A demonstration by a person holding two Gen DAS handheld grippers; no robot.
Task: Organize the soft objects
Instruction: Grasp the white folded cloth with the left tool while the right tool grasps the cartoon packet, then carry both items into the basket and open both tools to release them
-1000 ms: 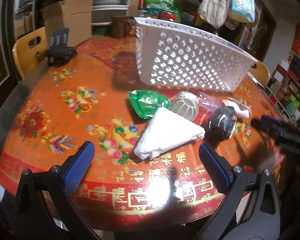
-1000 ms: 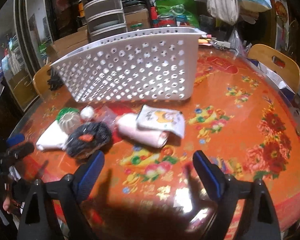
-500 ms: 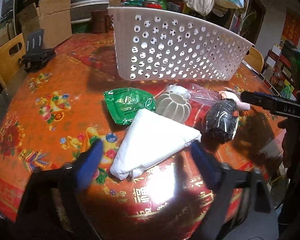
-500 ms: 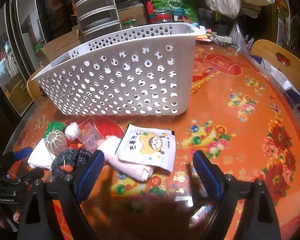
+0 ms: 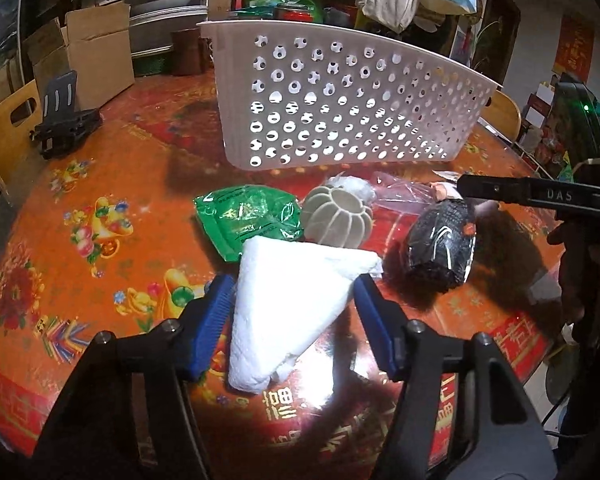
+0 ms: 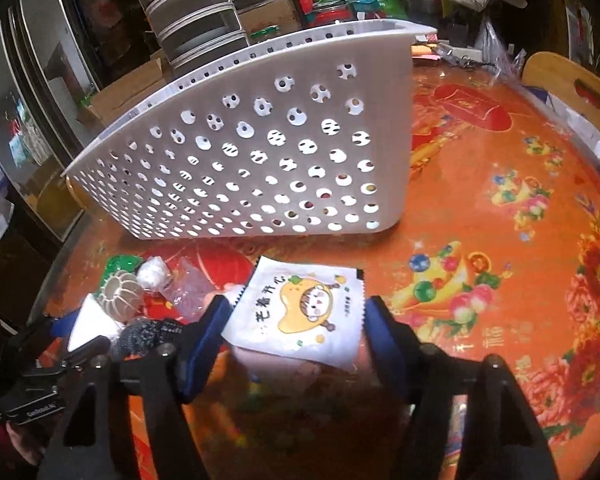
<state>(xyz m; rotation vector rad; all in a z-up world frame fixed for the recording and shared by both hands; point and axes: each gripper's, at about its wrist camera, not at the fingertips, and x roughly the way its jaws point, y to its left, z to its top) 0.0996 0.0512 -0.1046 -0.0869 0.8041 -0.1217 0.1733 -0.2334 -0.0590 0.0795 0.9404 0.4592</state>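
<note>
In the left wrist view a folded white towel (image 5: 292, 304) lies on the red table between the blue pads of my left gripper (image 5: 292, 284). Its jaws are closing and stand just off the towel's sides. Behind it lie a green packet (image 5: 248, 220), a beige ribbed ball (image 5: 336, 220) and a black knit bundle (image 5: 440, 248). In the right wrist view my right gripper (image 6: 296, 304) straddles a white cartoon packet (image 6: 300, 312) resting on a pink roll (image 6: 284, 364). Its jaws are closing, the pads at the packet's edges. A white perforated basket (image 6: 260, 152) stands beyond.
A clear plastic bag (image 5: 400, 196) lies by the ribbed ball. A black stand (image 5: 64, 120) and a cardboard box (image 5: 96, 52) sit at the far left. Wooden chairs (image 6: 572, 92) ring the flowered table (image 6: 500, 220). Shelves and bags crowd the back.
Both grippers have moved forward and slightly down over the pile. The left jaws narrowed around the white towel, and the right jaws narrowed around the cartoon packet.
</note>
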